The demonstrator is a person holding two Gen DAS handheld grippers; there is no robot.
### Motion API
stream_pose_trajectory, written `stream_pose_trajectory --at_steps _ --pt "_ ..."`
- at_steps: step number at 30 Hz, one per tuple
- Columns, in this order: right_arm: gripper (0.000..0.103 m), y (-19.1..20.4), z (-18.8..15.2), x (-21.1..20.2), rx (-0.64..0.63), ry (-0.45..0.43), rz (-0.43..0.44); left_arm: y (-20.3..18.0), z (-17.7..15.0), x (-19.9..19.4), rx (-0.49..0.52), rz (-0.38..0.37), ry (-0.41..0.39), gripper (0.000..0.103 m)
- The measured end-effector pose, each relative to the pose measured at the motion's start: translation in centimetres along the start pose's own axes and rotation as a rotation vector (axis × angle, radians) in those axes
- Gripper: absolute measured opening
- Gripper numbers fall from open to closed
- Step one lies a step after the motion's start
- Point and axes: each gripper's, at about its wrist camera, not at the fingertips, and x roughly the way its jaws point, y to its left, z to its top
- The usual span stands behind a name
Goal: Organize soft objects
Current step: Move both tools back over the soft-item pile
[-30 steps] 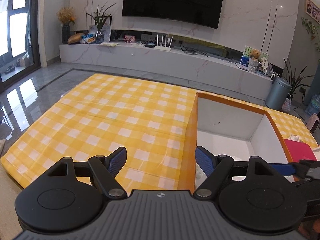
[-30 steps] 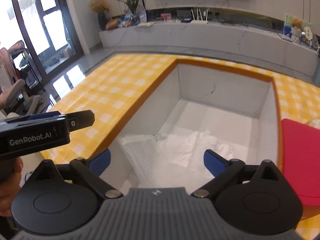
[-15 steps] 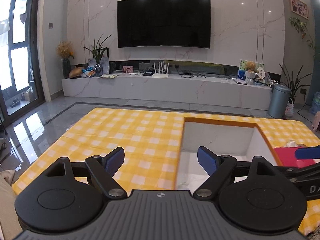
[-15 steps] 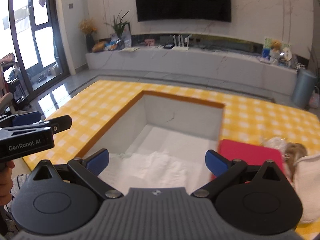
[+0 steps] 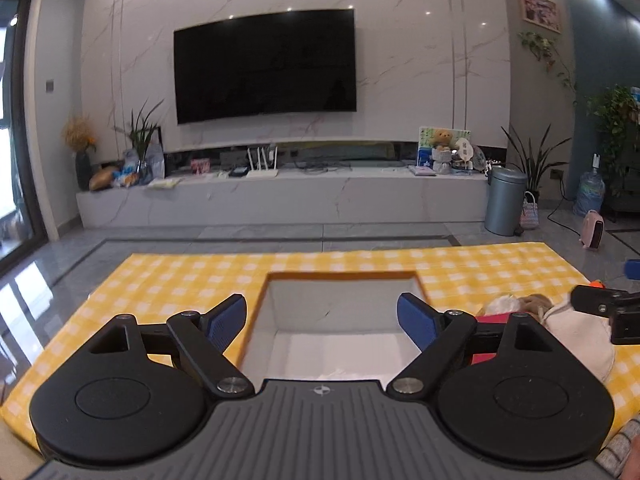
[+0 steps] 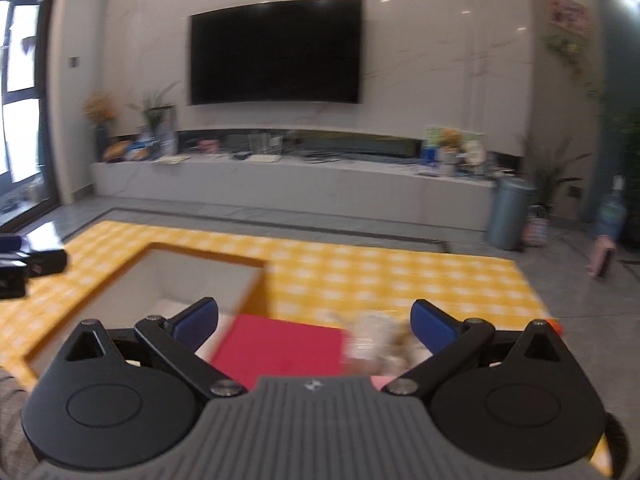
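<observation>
Soft things lie at the right of my left wrist view: a cream fabric piece [image 5: 580, 336] sits on the yellow checked cloth [image 5: 168, 292] just right of a red item [image 5: 490, 320], with a pale crumpled bundle [image 5: 506, 303] at its far edge. My left gripper [image 5: 322, 320] has its jaws opening, already spread wide, and nothing sits between the blue pads [image 5: 226, 320]. Beyond them is the white-walled bin [image 5: 340, 304] sunk into the cloth-covered surface, with white material [image 5: 340, 350] on its floor. At the right edge I see part of my other tool, the right gripper [image 5: 600, 306], over the cream piece; I cannot tell from here how its jaws stand. Far off are a wall television [image 5: 264, 66] and a grey pedal bin [image 5: 505, 201].

In the right wrist view, which is blurred, the right gripper [image 6: 314, 322] stands spread wide with nothing pinched. Between and below its blue pads [image 6: 198, 322] lies the red item [image 6: 280, 350], and just right of that a blurred pale bundle [image 6: 380, 338] on the checked cloth [image 6: 380, 268]. The sunken bin [image 6: 192, 276] is to the left, its near right corner touching the red item's edge as far as I can see. A piece of the left gripper [image 6: 32, 266] shows at the left edge, over the cloth.
</observation>
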Motion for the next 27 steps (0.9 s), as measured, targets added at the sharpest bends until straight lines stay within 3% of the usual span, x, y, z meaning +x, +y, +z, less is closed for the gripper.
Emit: stream_pose_trajectory --at_steps 6,16,20,22,27 --pt "0.1 -6.2 -1.6 -1.6 0.048 -0.001 -0.203 -5.2 0.5 0.3 0.066 -0.119 0.027 0.101" --pt "0.1 -14.8 -5.9 -1.9 0.227 0.078 -0.365 -14.8 -1.0 2.5 0.246 -0.221 0.106 0.101" --pt "0.1 -16.5 -7.2 -1.2 0.304 0.079 -0.34 -17.9 -1.8 3.8 0.307 -0.289 0.167 0.101" --pt "0.1 -17.2 -8.0 -0.3 0.329 0.088 -0.307 -19.4 -2.0 4.7 0.356 -0.359 0.2 0.101" --pt "0.1 -18.3 -10.1 3.5 0.437 0.14 -0.144 -22.2 -2.4 7.8 0.48 -0.506 0.305 0.101"
